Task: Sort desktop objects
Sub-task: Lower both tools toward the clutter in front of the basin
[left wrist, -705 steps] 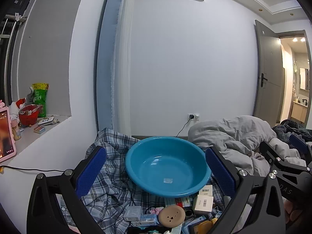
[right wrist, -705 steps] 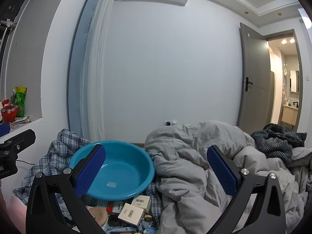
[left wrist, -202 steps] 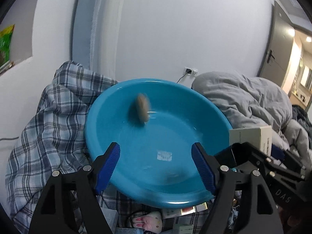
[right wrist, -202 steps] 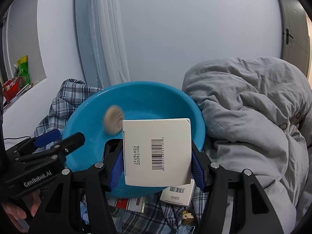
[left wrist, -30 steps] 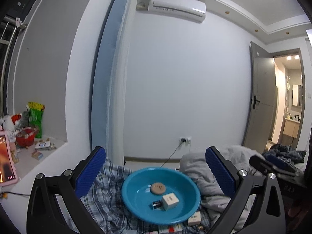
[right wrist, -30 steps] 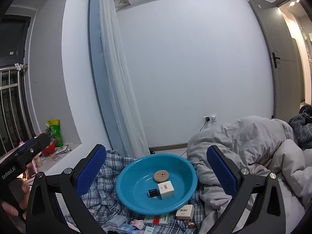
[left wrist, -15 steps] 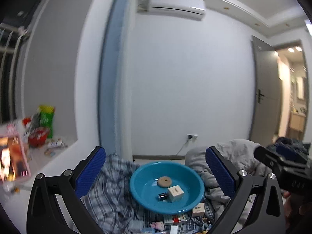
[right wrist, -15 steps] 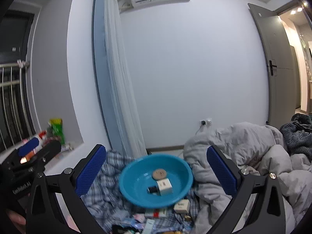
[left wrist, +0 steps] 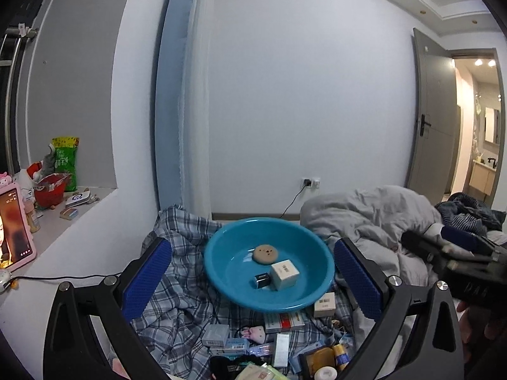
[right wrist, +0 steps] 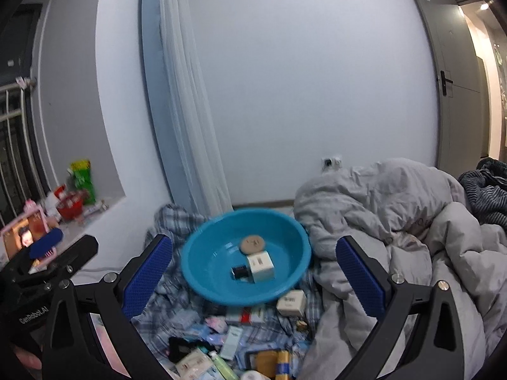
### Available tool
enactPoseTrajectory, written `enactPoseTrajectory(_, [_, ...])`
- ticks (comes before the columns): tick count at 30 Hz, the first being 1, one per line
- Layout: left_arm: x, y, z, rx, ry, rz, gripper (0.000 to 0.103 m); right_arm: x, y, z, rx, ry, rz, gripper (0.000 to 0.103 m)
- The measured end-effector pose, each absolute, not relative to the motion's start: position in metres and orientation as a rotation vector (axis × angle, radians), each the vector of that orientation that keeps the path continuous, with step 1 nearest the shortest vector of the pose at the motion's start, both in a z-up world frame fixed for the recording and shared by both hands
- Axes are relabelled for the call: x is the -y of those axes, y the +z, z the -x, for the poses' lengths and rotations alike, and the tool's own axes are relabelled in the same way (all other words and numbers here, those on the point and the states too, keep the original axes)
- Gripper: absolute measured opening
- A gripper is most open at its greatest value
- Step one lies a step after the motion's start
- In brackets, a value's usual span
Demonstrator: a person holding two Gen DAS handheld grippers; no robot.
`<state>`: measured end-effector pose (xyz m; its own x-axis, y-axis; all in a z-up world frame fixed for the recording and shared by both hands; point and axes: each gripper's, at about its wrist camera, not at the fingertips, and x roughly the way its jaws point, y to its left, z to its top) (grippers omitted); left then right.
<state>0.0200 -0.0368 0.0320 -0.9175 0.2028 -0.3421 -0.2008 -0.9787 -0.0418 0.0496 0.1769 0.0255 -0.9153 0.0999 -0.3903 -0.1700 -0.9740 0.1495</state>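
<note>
A blue basin [left wrist: 221, 272] [right wrist: 202, 272] rests on a plaid cloth on the bed. Inside it lie a round tan disc [left wrist: 265, 253] [right wrist: 252, 243], a white box [left wrist: 284, 274] [right wrist: 260, 266] and a small black item [left wrist: 263, 280] [right wrist: 239, 271]. In front of the basin lies a pile of loose small boxes and packets [left wrist: 279, 342] [right wrist: 234, 345], with one white box [left wrist: 324, 304] [right wrist: 291, 306] against the basin's rim. My left gripper [left wrist: 252, 281] and right gripper [right wrist: 253, 280] both hover high above the pile, open and empty.
A rumpled grey duvet [left wrist: 367, 218] [right wrist: 399, 221] fills the right side. The plaid cloth [left wrist: 177, 285] spreads left of the basin. A window ledge [left wrist: 60, 215] at left holds a pink tablet [left wrist: 12, 224] and snack bags. A charging cable [left wrist: 63, 277] crosses the ledge.
Both grippers have come lower and closer to the basin and pile, which look larger now. Both stay open and empty. The basin's contents have not moved.
</note>
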Motion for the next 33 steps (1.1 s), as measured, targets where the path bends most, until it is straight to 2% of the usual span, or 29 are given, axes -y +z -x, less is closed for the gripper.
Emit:
enactPoseTrajectory(4, [0.034,0.025,-0.012,-0.008,2.88,0.556,0.103,-0.175,0.008,-0.036,-0.231,2.923,0.718,0.103])
enactPoseTrajectory(20, [0.04,-0.036,0.056,0.045,2.835,0.885,0.103,-0.196,-0.04,0.003,-0.359,2.828,0.938,0.103])
enactPoseTrajectory(33, [0.038,-0.084,0.09,0.045,2.77,1.107,0.103,-0.193,-0.069,0.022,-0.32,2.771,1.046,0.103])
